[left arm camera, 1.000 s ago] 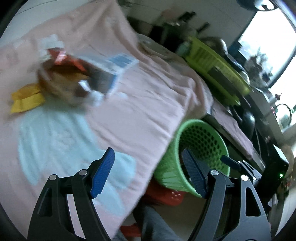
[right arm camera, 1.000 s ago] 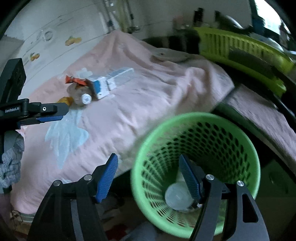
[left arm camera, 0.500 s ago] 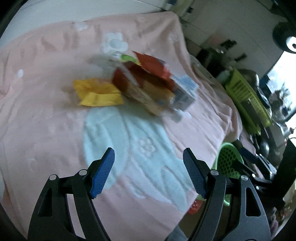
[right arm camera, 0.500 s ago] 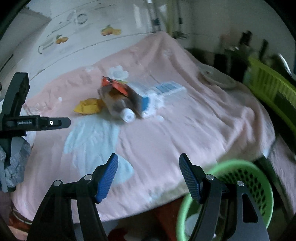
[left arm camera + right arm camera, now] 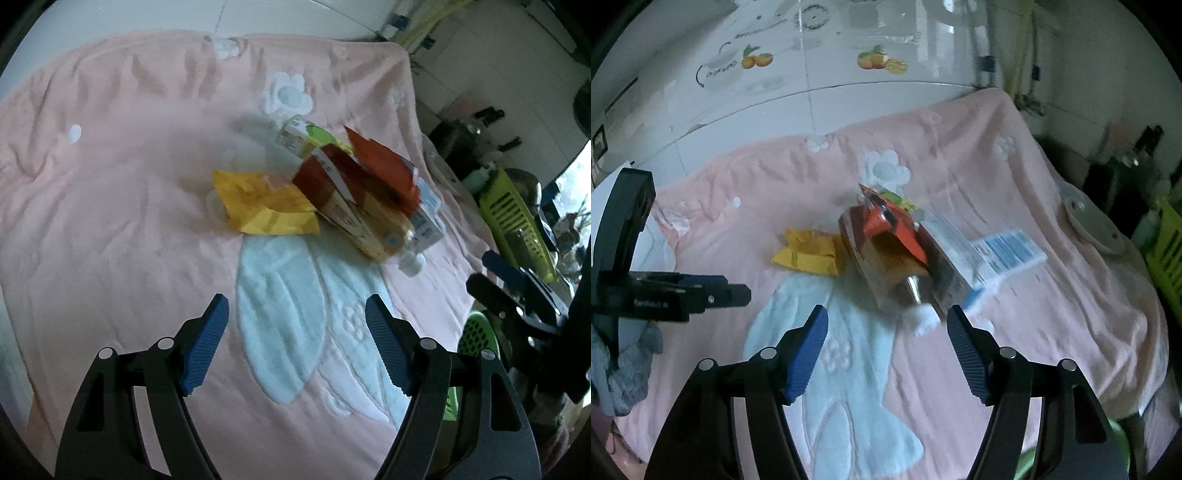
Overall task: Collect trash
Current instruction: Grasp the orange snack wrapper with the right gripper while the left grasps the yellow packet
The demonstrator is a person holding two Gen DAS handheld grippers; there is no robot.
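Note:
A pile of trash lies on the pink blanket [image 5: 110, 206]: a yellow wrapper [image 5: 264, 205] [image 5: 809, 253], a plastic bottle with a brown-orange label [image 5: 354, 210] [image 5: 886, 266] and white cap, a red wrapper [image 5: 380, 170] [image 5: 890, 229] on top, and a blue-white box [image 5: 993, 258] [image 5: 428, 210]. My left gripper [image 5: 297, 345] is open and empty, short of the yellow wrapper. My right gripper [image 5: 886, 349] is open and empty, just short of the bottle's cap. The green basket [image 5: 476, 336] peeks out at the blanket's right edge.
A white tiled wall [image 5: 812, 74] with fruit stickers stands behind the blanket. A lime green crate [image 5: 513, 206] and dark kitchen items are at the far right. A white plate [image 5: 1093, 229] lies on the blanket's right part.
Both grippers have swung away from the green basket toward the trash pile, which is now nearer and centred. Both stay open and empty.

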